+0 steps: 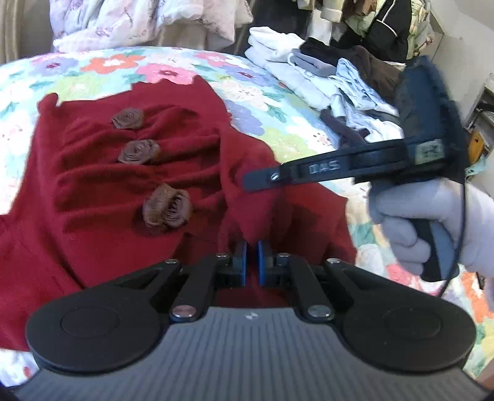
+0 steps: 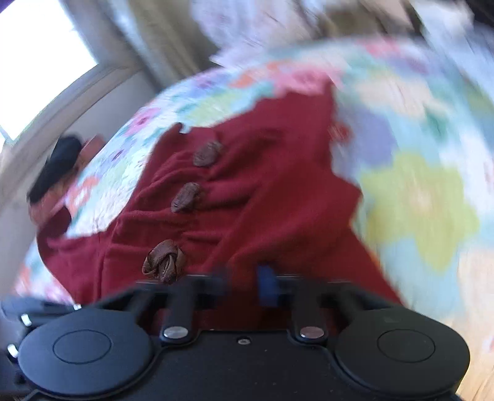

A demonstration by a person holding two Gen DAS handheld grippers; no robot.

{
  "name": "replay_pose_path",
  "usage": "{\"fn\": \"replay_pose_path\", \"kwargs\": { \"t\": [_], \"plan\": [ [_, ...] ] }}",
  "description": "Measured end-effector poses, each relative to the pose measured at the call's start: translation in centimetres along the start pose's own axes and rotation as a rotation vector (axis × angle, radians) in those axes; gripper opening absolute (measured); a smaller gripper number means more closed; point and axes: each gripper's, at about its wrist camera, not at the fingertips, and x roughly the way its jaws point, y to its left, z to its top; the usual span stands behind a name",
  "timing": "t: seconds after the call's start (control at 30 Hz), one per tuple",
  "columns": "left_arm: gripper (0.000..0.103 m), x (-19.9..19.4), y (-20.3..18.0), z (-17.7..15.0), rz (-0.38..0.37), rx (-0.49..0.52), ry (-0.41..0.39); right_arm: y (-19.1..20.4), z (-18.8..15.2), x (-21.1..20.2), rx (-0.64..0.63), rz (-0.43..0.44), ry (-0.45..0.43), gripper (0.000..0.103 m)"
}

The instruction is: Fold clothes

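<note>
A dark red garment [image 1: 92,172] with three brown fabric rosettes [image 1: 139,151] lies crumpled on the flowered bedspread [image 1: 253,92]. My left gripper [image 1: 252,253] is nearly shut, and a fold of the red cloth rises from between its blue pads. My right gripper [image 1: 262,182] reaches in from the right over the garment's raised fold, held by a gloved hand [image 1: 432,222]. In the blurred right wrist view the garment [image 2: 247,200] fills the middle and the right gripper [image 2: 244,277] sits over its near edge with a narrow gap and red cloth between the fingers.
A pile of white, grey, pale blue and dark clothes [image 1: 324,71] lies at the back right of the bed. A crumpled floral quilt [image 1: 139,21] sits at the back. A window and wall [image 2: 46,61] show to the left.
</note>
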Motion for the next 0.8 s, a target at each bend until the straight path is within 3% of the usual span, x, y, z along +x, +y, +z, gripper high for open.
{"fn": "replay_pose_path", "kwargs": {
  "t": [0.03,0.1,0.13,0.3,0.43,0.57,0.7,0.8],
  "plan": [
    [0.018,-0.5,0.6,0.0,-0.008,-0.044,-0.005,0.5,0.1,-0.3,-0.048,0.003,-0.026,0.009],
    [0.039,-1.9,2.0,-0.2,-0.046,-0.125,-0.04,1.1,0.6,-1.3,-0.105,0.038,-0.094,0.009],
    [0.042,-2.6,2.6,-0.3,-0.052,-0.149,-0.063,1.5,0.9,-1.9,-0.135,0.063,-0.115,0.009],
    [0.045,-5.3,5.6,-0.6,-0.089,-0.278,-0.157,3.5,1.8,-4.4,-0.271,0.234,-0.19,0.009],
    [0.051,-6.3,7.7,-0.9,-0.183,-0.42,-0.234,5.8,1.5,-4.2,-0.4,0.285,-0.138,0.009],
    [0.068,-5.5,9.5,-1.7,-0.245,-0.568,-0.323,7.2,1.0,-3.4,-0.43,0.318,-0.102,0.009],
    [0.07,-3.5,10.8,-2.4,-0.248,-0.68,-0.271,7.6,0.8,-3.0,-0.423,0.336,-0.103,0.009],
    [0.069,-2.4,11.5,-3.0,-0.321,-0.767,-0.267,7.9,0.7,-2.7,-0.427,0.336,-0.099,0.009]
  ]
}}
